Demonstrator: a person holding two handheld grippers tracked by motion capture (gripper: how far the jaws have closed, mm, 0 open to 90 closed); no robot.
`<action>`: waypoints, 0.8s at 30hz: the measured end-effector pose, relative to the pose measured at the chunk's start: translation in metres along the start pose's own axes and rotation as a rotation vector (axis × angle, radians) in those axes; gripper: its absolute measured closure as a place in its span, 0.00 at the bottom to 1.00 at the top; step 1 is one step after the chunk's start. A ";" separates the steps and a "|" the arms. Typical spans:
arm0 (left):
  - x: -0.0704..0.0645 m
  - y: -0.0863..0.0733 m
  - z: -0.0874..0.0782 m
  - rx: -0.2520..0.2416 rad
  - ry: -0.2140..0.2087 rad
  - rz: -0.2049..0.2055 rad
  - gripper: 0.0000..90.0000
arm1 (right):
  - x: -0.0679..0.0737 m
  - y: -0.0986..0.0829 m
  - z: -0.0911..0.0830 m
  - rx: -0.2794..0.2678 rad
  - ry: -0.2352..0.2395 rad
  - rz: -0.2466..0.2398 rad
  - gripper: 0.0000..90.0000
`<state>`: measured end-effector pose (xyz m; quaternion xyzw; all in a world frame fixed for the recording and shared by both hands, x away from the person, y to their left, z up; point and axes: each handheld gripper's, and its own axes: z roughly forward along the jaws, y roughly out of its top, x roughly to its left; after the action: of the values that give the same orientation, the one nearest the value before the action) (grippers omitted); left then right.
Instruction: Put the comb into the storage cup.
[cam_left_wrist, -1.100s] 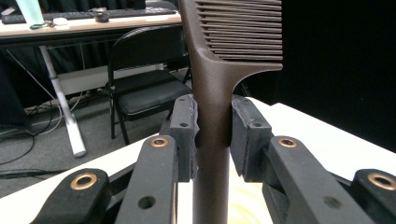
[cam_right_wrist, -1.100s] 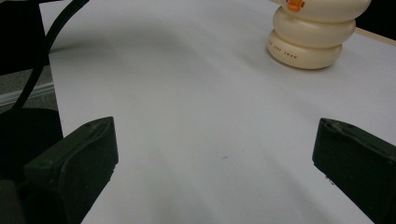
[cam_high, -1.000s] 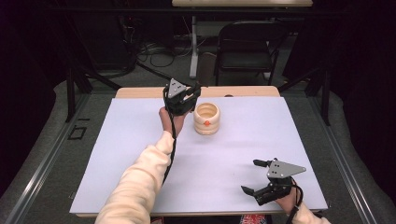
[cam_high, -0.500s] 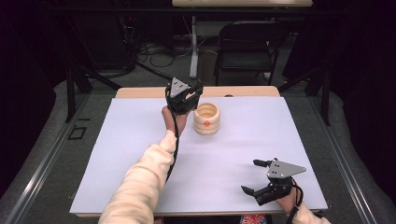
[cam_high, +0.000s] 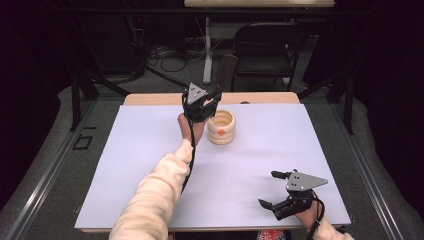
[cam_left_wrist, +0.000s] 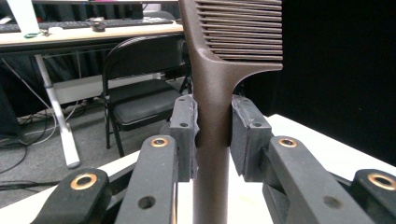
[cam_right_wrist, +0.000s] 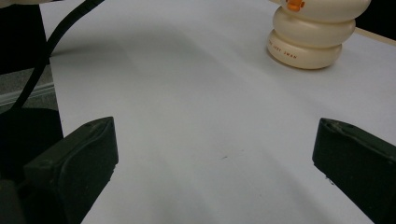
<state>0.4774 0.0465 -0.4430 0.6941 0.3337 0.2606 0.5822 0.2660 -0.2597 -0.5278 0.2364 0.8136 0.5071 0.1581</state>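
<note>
The broad white-covered table with its wooden far edge takes up the middle of the high view, and behind it a black folding metal chair stands on the grey floor.

On the table, toward the far side, sits the cream ribbed ring-stacked pot with an orange spot. It stands upright, and the right gripper view catches it too, ahead at the far right, with small lettering on its lowest ring.

Now to the left gripper: it is held up just beside the pot, on the pot's left, with the person's cream sleeve stretching back to the near edge. Its own view tells the story: the two black padded jaws are pressed in on the handle of a brown plastic wide-toothed comb, which stands upright between them, teeth at the top pointing right. Set against the picture from a second ago, this gripper sits a touch higher and nearer the far edge; a small drift, nothing more. The pot has not budged.

Down at the near right corner, the right gripper rests low over the table, well apart from the pot. Its jaws are spread wide with bare white surface between them, and it sits just where it did a second ago.
</note>
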 end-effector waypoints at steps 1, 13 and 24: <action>0.000 0.000 0.001 -0.003 -0.003 0.000 0.81 | 0.000 0.000 0.000 0.000 0.000 0.000 0.00; -0.004 -0.002 0.009 0.003 -0.016 0.005 0.81 | 0.000 0.000 0.000 0.001 0.000 -0.001 0.00; -0.005 -0.005 0.015 0.014 -0.022 0.009 0.81 | 0.000 0.000 0.000 0.002 0.001 0.001 0.00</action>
<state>0.4845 0.0336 -0.4506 0.7025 0.3259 0.2530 0.5799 0.2657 -0.2599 -0.5277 0.2368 0.8141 0.5063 0.1574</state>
